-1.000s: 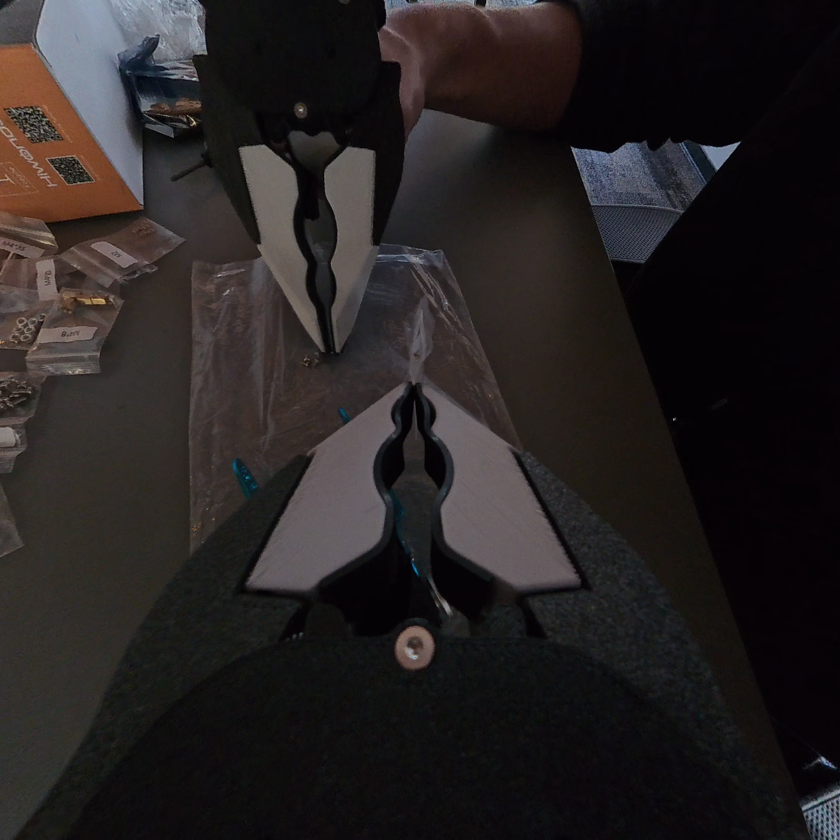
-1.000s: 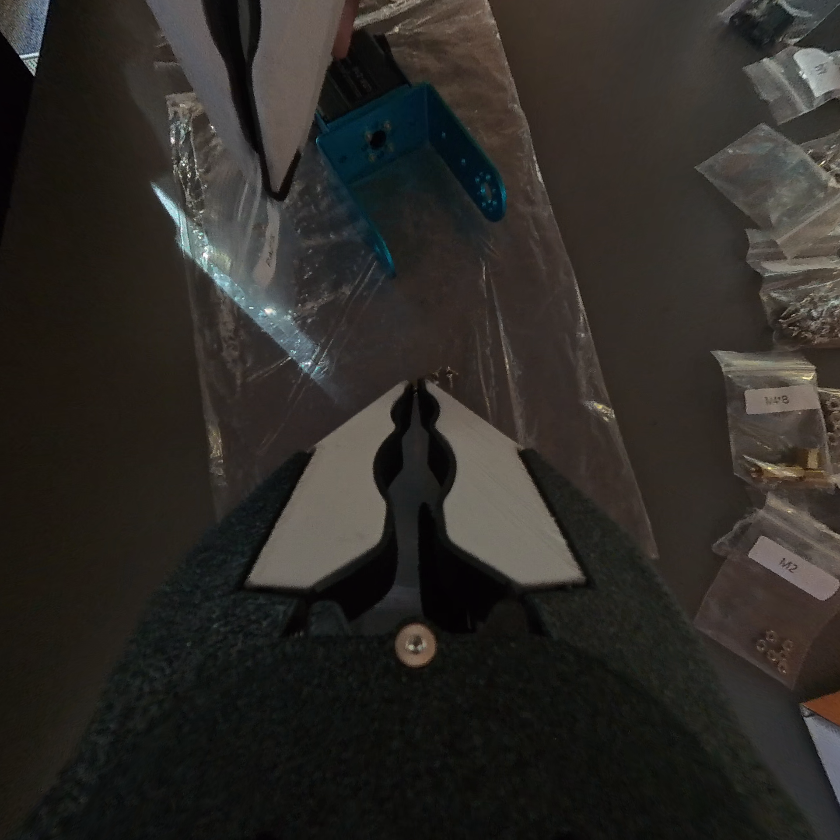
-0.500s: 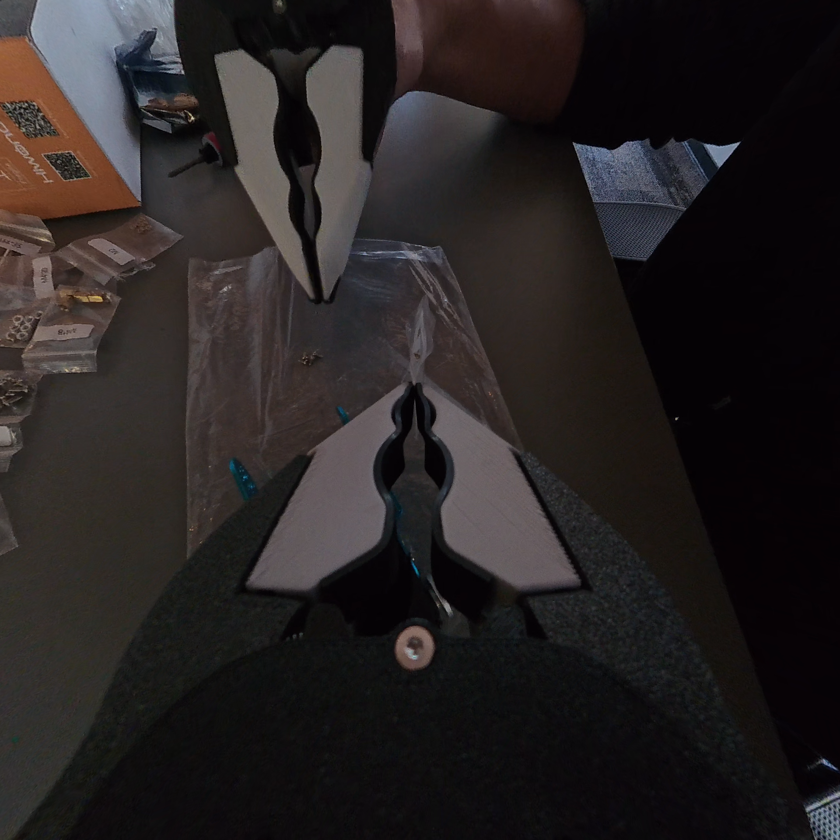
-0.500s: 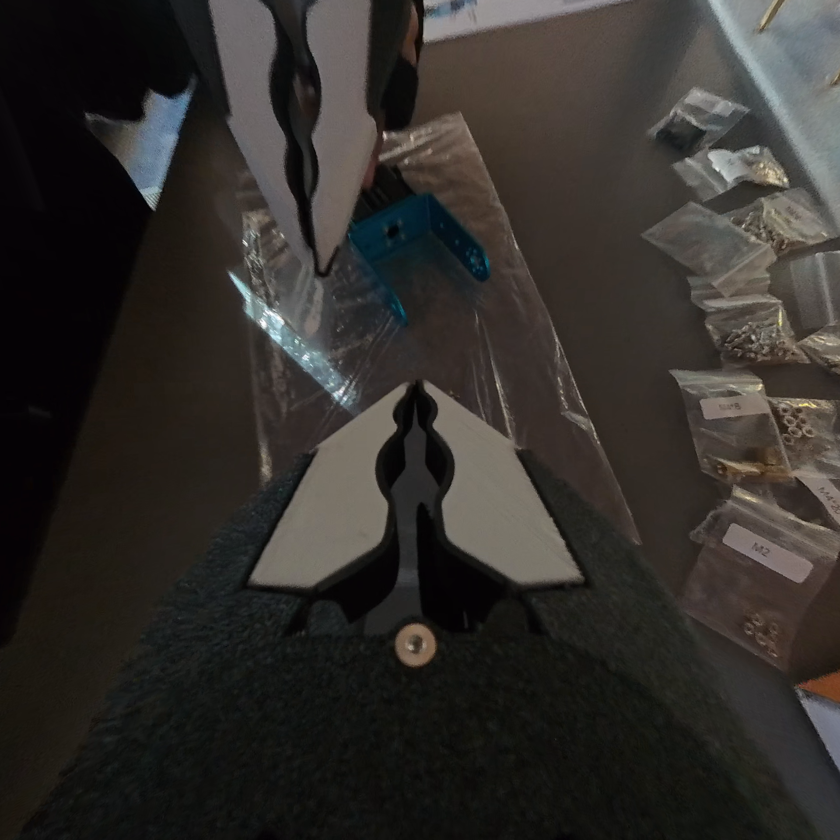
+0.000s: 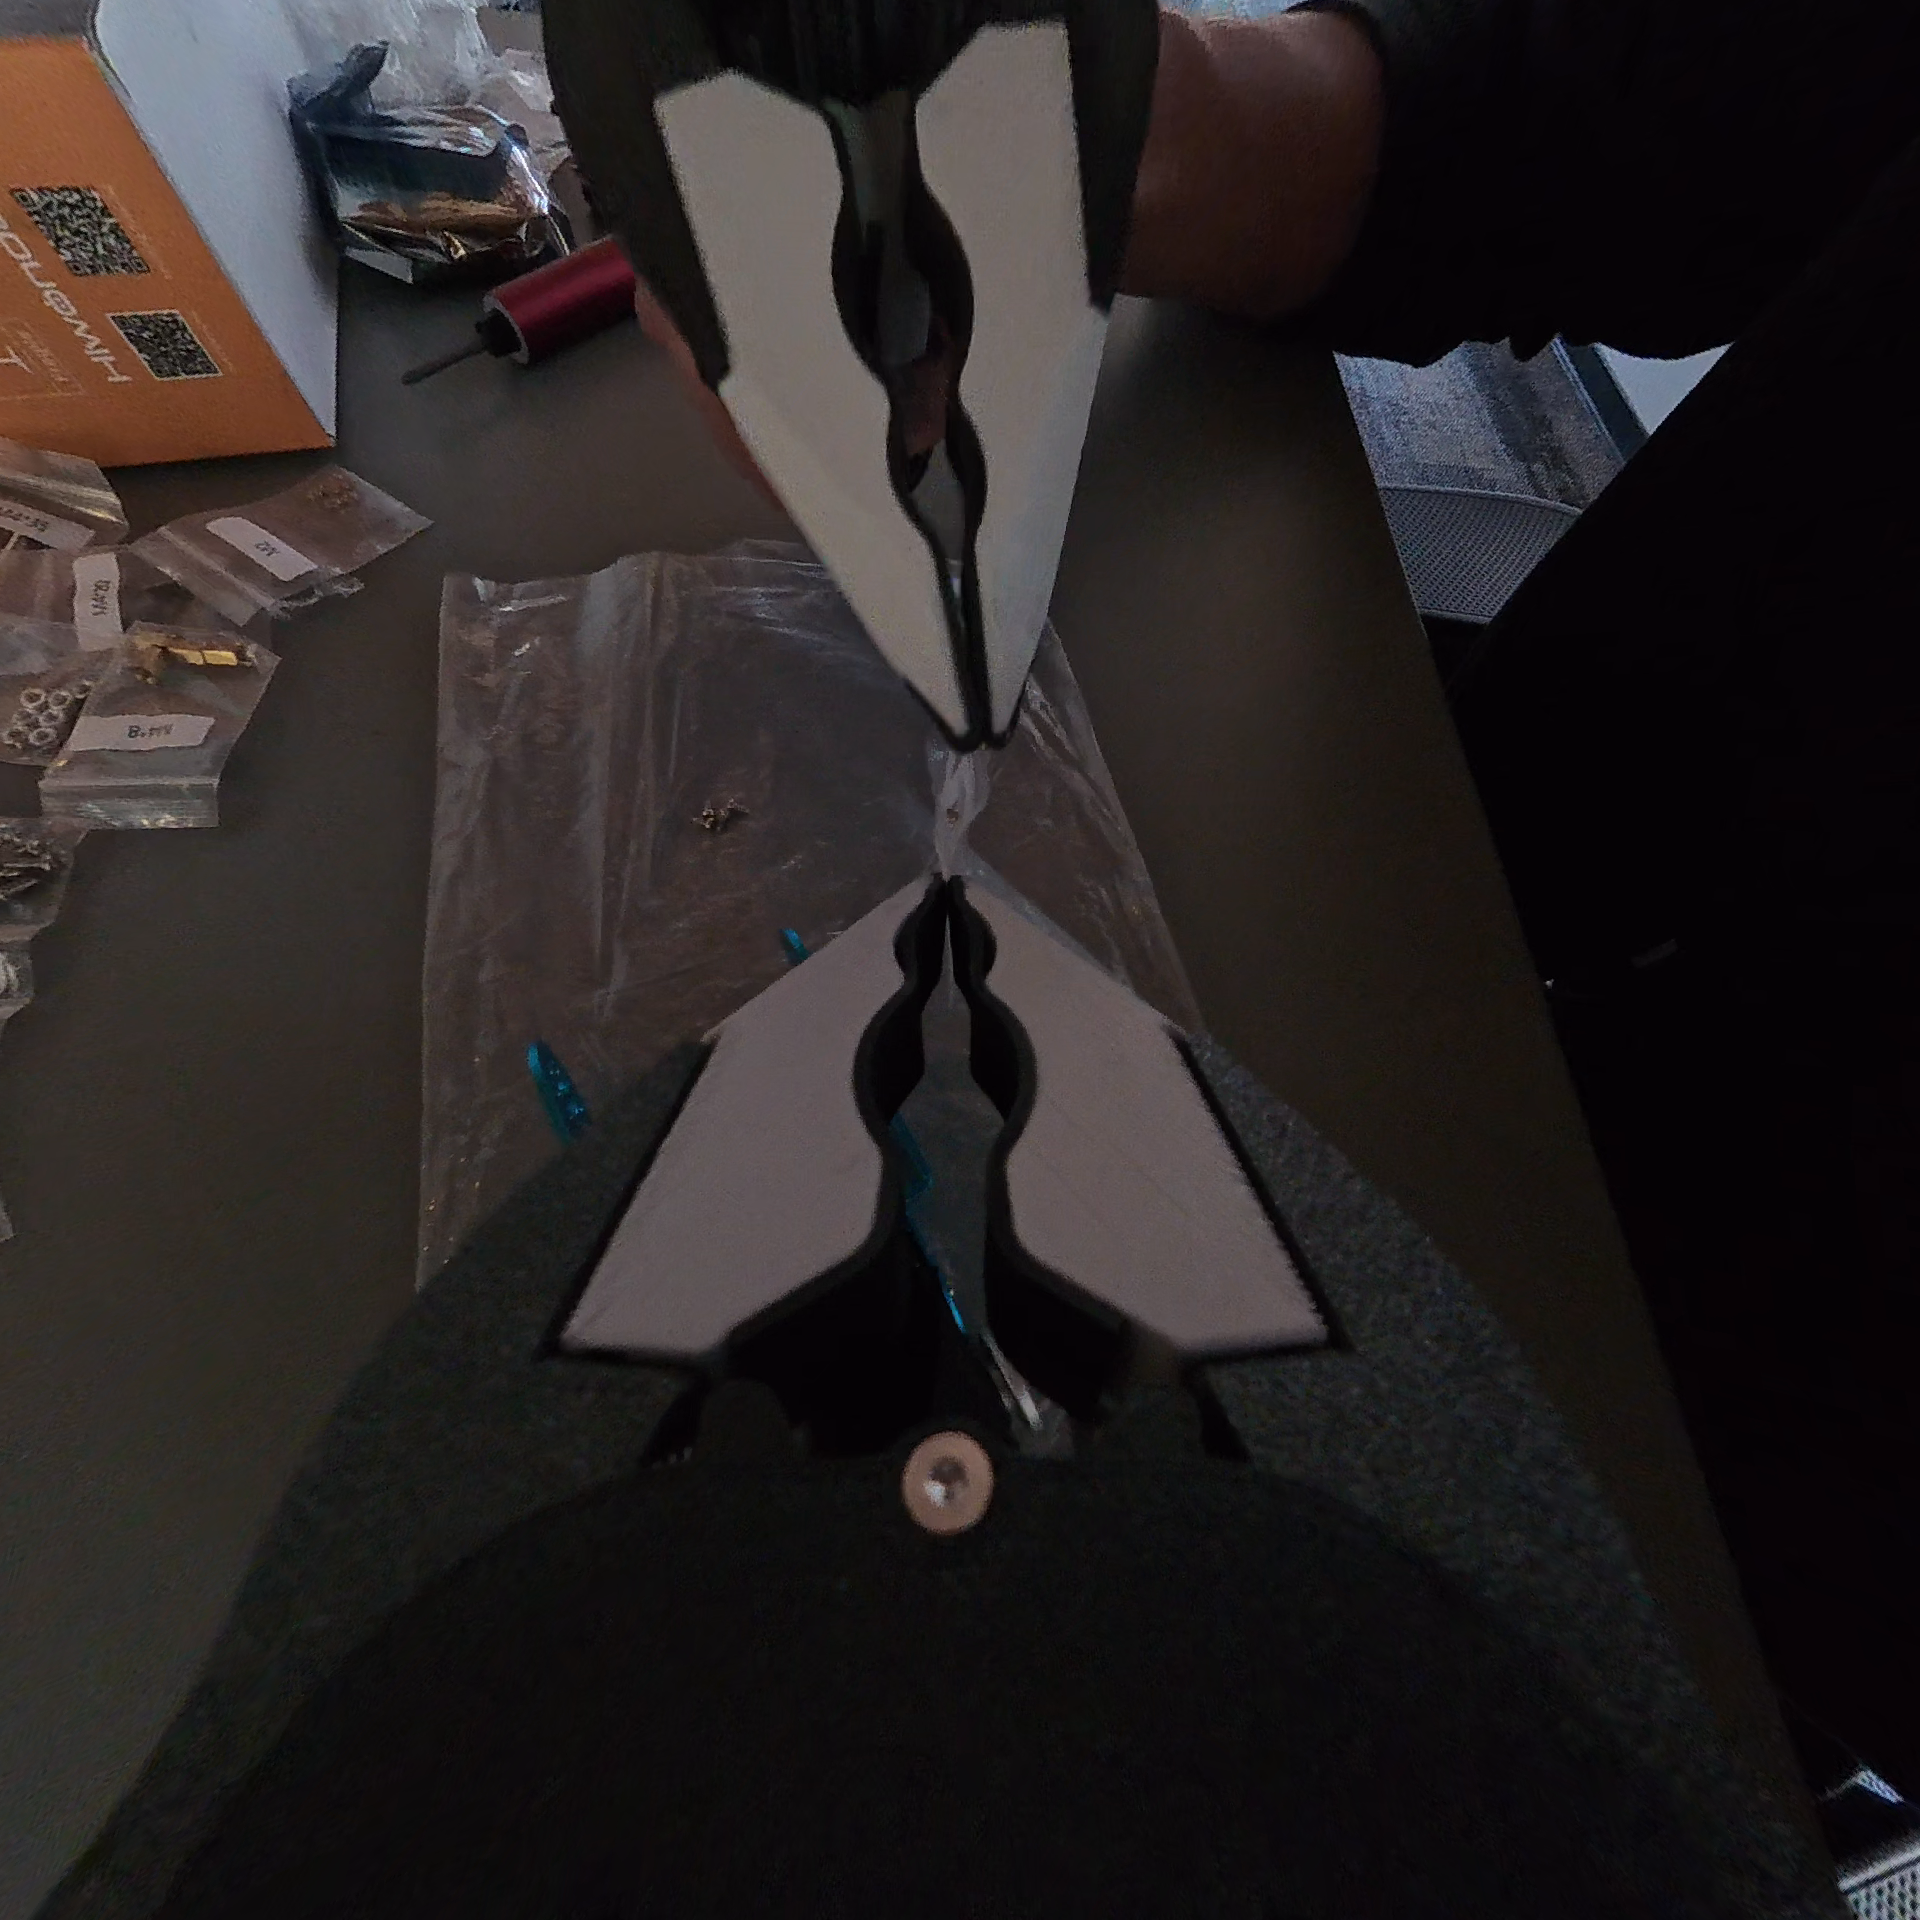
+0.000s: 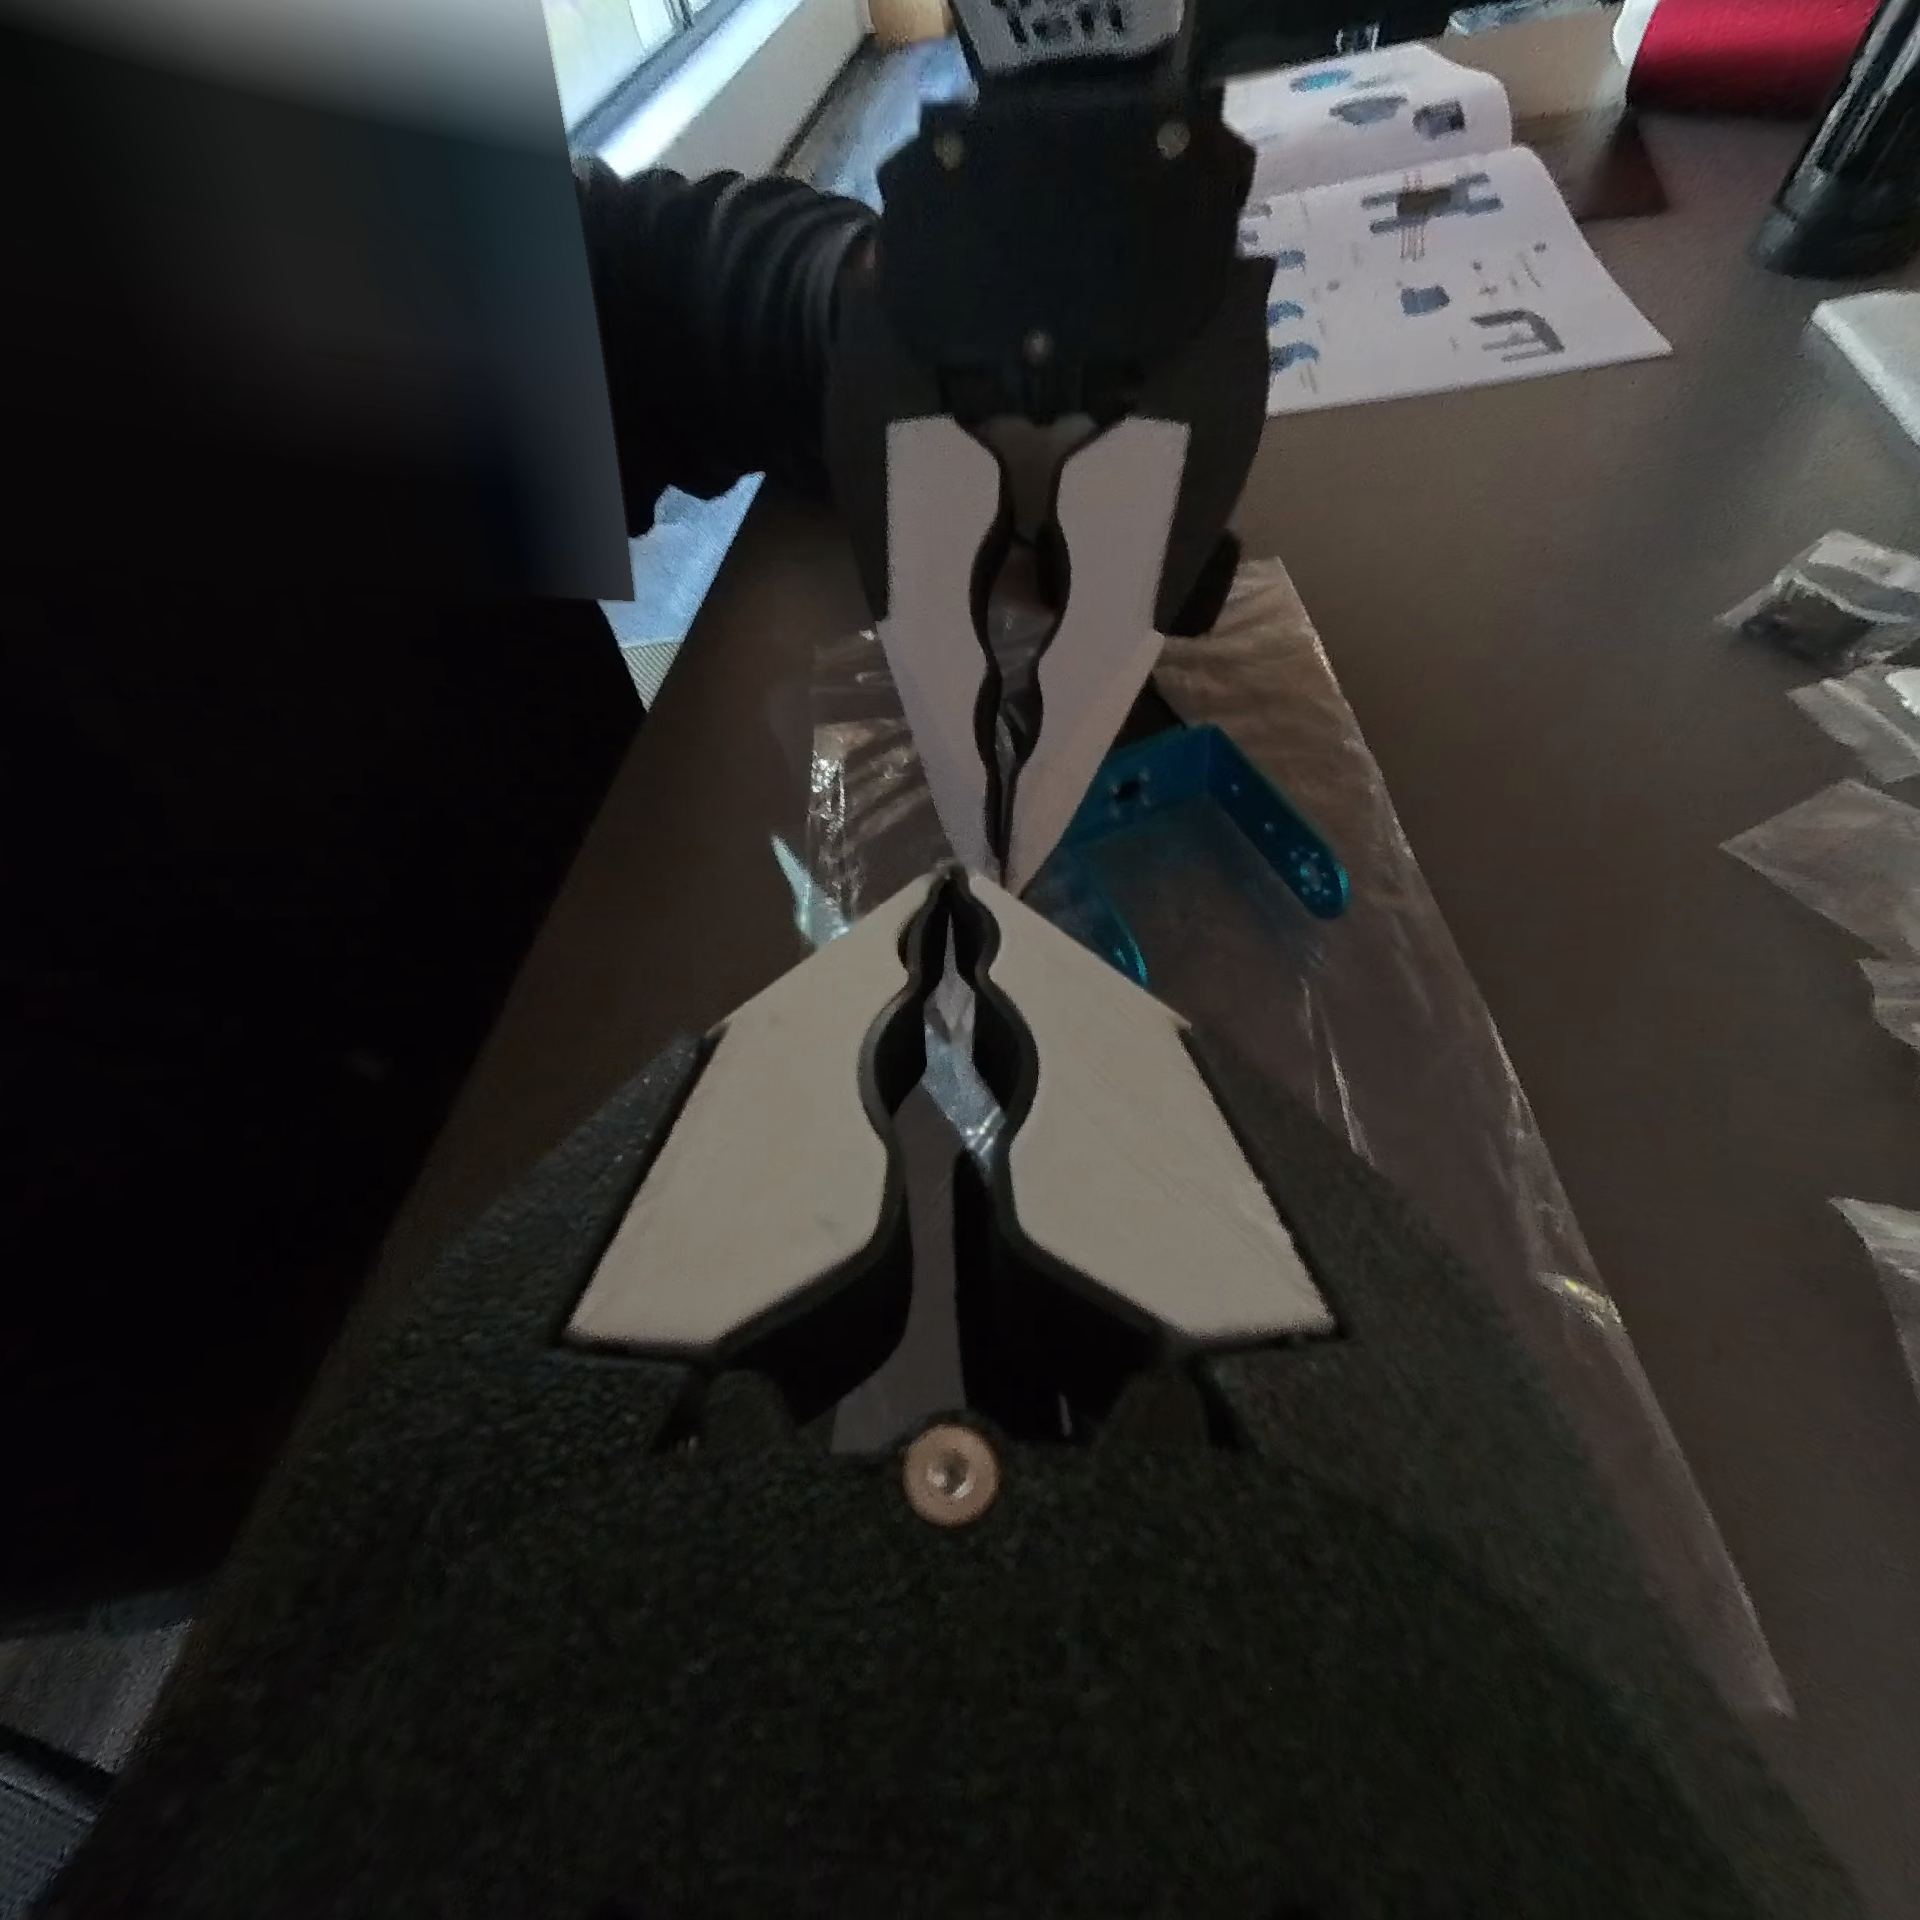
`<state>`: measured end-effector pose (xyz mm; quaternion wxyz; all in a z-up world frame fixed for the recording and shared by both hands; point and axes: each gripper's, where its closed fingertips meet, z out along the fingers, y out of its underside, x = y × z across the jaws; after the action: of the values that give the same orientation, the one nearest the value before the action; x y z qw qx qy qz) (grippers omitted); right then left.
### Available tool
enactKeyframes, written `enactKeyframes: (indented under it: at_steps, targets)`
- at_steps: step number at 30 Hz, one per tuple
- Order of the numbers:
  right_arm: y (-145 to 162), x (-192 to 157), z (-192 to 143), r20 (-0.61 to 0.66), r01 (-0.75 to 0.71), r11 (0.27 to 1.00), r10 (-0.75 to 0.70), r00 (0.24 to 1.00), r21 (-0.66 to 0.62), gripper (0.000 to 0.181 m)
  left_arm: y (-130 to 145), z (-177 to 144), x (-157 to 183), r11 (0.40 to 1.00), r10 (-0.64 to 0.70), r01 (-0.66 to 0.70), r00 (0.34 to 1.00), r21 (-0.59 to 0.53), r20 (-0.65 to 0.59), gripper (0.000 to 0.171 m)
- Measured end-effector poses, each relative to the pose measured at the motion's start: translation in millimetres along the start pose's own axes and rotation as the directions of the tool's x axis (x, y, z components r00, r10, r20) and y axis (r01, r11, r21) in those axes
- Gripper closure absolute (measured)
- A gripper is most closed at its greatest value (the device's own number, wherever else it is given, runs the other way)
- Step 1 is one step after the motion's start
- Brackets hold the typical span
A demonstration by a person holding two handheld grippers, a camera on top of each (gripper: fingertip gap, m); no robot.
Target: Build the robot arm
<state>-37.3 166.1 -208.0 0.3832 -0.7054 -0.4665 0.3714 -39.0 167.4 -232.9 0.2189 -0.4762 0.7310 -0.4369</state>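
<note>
A clear plastic bag [image 5: 623,935] lies flat on the dark table [image 5: 1299,831]. Inside it are a blue U-shaped metal bracket [image 6: 1226,821] and a few small screws [image 5: 720,816]. My left gripper [image 5: 948,883] is shut on a raised fold of the bag [image 5: 958,810] and holds it up off the table. My right gripper [image 5: 977,740] faces it tip to tip, shut, its tips touching the top of the same fold. I cannot tell whether it pinches the plastic. In the right wrist view my right gripper [image 6: 951,878] meets the left gripper [image 6: 1003,862] beside the bracket.
An orange and white box [image 5: 125,291], a red-handled tool [image 5: 561,296] and several small labelled parts bags [image 5: 145,727] lie to the left. Printed instruction sheets [image 6: 1434,249] lie at the back. The table edge [image 5: 1455,727] runs close on the right. A hand [image 5: 1247,166] holds the right gripper. Left and right tips are no more than a few centimetres apart.
My right gripper lifted off the bag near the screws, swung right and came down to the raised fold, tip to tip with the left gripper. The left gripper held still.
</note>
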Motion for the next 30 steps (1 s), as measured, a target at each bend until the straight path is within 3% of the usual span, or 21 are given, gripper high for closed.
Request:
enactKeyframes:
  at_steps: [22, 27, 30]
  targets:
    - [5, 7, -14, -0.032, 0.022, 1.0, -0.023, 0.999, -0.013, 0.169, -1, -3, -5, 1.0, -0.007, 0.007, 1.0, 0.01, 0.015, 0.171]
    - [16, 12, -11, -0.067, 0.03, 0.997, -0.034, 0.997, -0.067, 0.171, -9, -10, -9, 0.998, -0.037, 0.036, 0.999, 0.056, 0.015, 0.171]
    - [12, 15, -10, -0.101, 0.056, 0.997, -0.061, 0.993, -0.053, 0.181, -9, -10, -11, 0.998, -0.037, 0.036, 0.999, 0.055, 0.024, 0.171]
